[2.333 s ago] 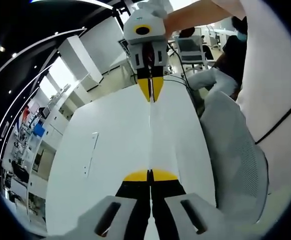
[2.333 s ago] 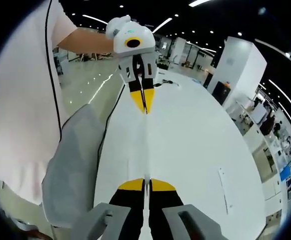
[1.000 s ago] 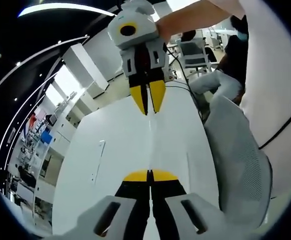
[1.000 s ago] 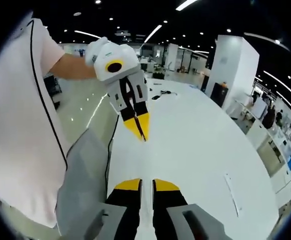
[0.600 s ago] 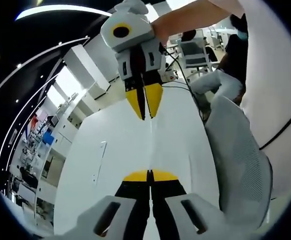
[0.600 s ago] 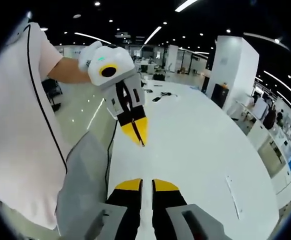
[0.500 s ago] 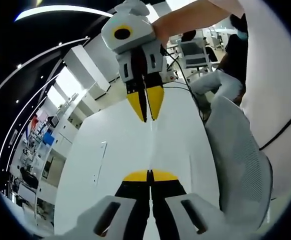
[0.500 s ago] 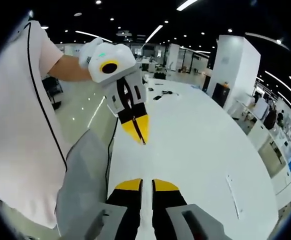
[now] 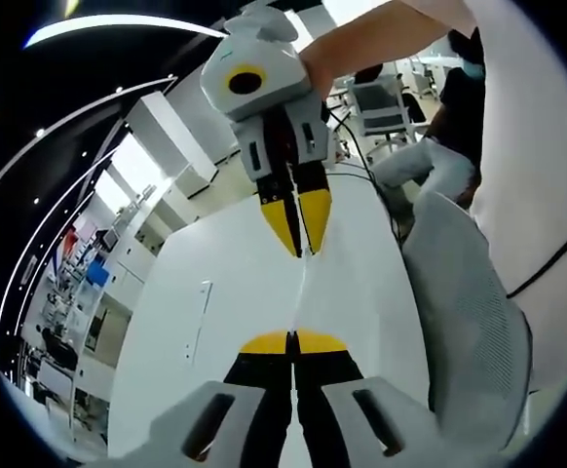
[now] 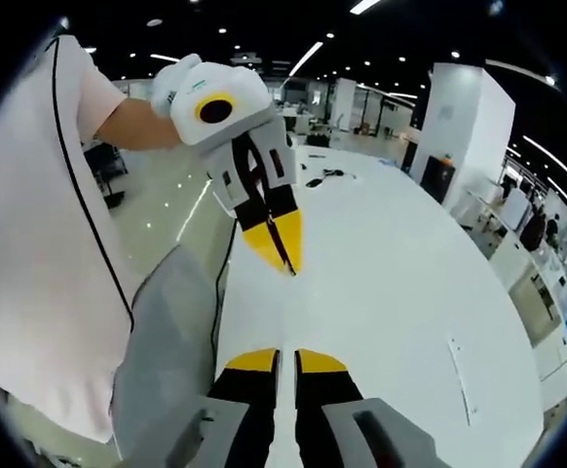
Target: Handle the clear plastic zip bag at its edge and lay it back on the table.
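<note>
Left gripper view: unlabelled bag (image 9: 303, 292)

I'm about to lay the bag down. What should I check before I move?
1. Left gripper shut on the clear plastic zip bag: ok, jaws together on its thin edge.
2. Right gripper let go: ok, a gap shows between its jaws.
3. Bag hanging flat, not twisted: cannot tell, it is seen edge-on.
4. Bag above the table: ok.
5. Grey chair apart from the bag: ok.
</note>
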`<state>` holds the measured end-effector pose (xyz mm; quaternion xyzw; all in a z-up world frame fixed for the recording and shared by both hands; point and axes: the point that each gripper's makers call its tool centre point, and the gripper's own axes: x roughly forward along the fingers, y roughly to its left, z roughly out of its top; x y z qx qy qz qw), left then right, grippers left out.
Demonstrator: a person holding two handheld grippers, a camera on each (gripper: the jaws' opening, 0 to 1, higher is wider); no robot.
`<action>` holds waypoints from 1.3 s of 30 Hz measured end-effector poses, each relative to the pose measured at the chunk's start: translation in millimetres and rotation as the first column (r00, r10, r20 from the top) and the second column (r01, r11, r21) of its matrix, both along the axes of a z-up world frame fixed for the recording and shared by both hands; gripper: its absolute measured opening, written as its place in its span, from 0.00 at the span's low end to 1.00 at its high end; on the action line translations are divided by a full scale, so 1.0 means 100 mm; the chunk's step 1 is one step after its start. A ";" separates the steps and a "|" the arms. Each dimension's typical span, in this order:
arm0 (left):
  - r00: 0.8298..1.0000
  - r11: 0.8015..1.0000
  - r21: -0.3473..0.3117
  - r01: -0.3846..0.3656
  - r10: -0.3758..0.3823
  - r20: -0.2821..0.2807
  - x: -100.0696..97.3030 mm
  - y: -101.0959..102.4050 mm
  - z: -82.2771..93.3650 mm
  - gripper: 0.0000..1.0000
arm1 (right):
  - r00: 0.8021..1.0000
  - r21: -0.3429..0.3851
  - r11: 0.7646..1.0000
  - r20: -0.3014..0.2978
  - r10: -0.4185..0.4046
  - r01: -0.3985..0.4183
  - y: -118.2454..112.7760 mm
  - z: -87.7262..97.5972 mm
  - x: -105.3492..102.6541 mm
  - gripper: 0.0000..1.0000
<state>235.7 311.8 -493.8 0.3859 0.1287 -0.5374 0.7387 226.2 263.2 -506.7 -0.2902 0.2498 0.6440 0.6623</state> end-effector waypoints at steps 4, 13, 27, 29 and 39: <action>1.000 1.000 -0.008 0.001 -0.001 0.009 0.00 -0.02 0.03 0.00 | 1.000 -0.010 1.000 -0.015 0.008 -0.008 0.01 -0.05 -0.02 0.00; 1.000 1.000 -0.005 -0.018 0.018 0.006 0.01 0.00 0.01 0.00 | 1.000 -0.020 1.000 0.014 0.002 -0.001 0.01 -0.04 0.01 0.00; 0.996 0.995 0.035 -0.092 0.093 -0.004 -0.03 0.01 -0.02 0.02 | 0.997 -0.053 0.999 0.072 0.003 0.000 -0.01 -0.07 0.06 0.00; 0.994 0.994 0.032 -0.108 0.108 0.008 -0.04 0.00 0.02 0.03 | 0.997 -0.056 0.998 0.076 0.000 0.004 -0.01 -0.08 0.07 0.00; 0.989 0.989 0.031 -0.146 0.145 0.013 -0.23 -0.22 0.14 0.11 | 0.992 -0.075 0.997 0.117 0.036 -0.027 0.01 -0.12 0.03 0.00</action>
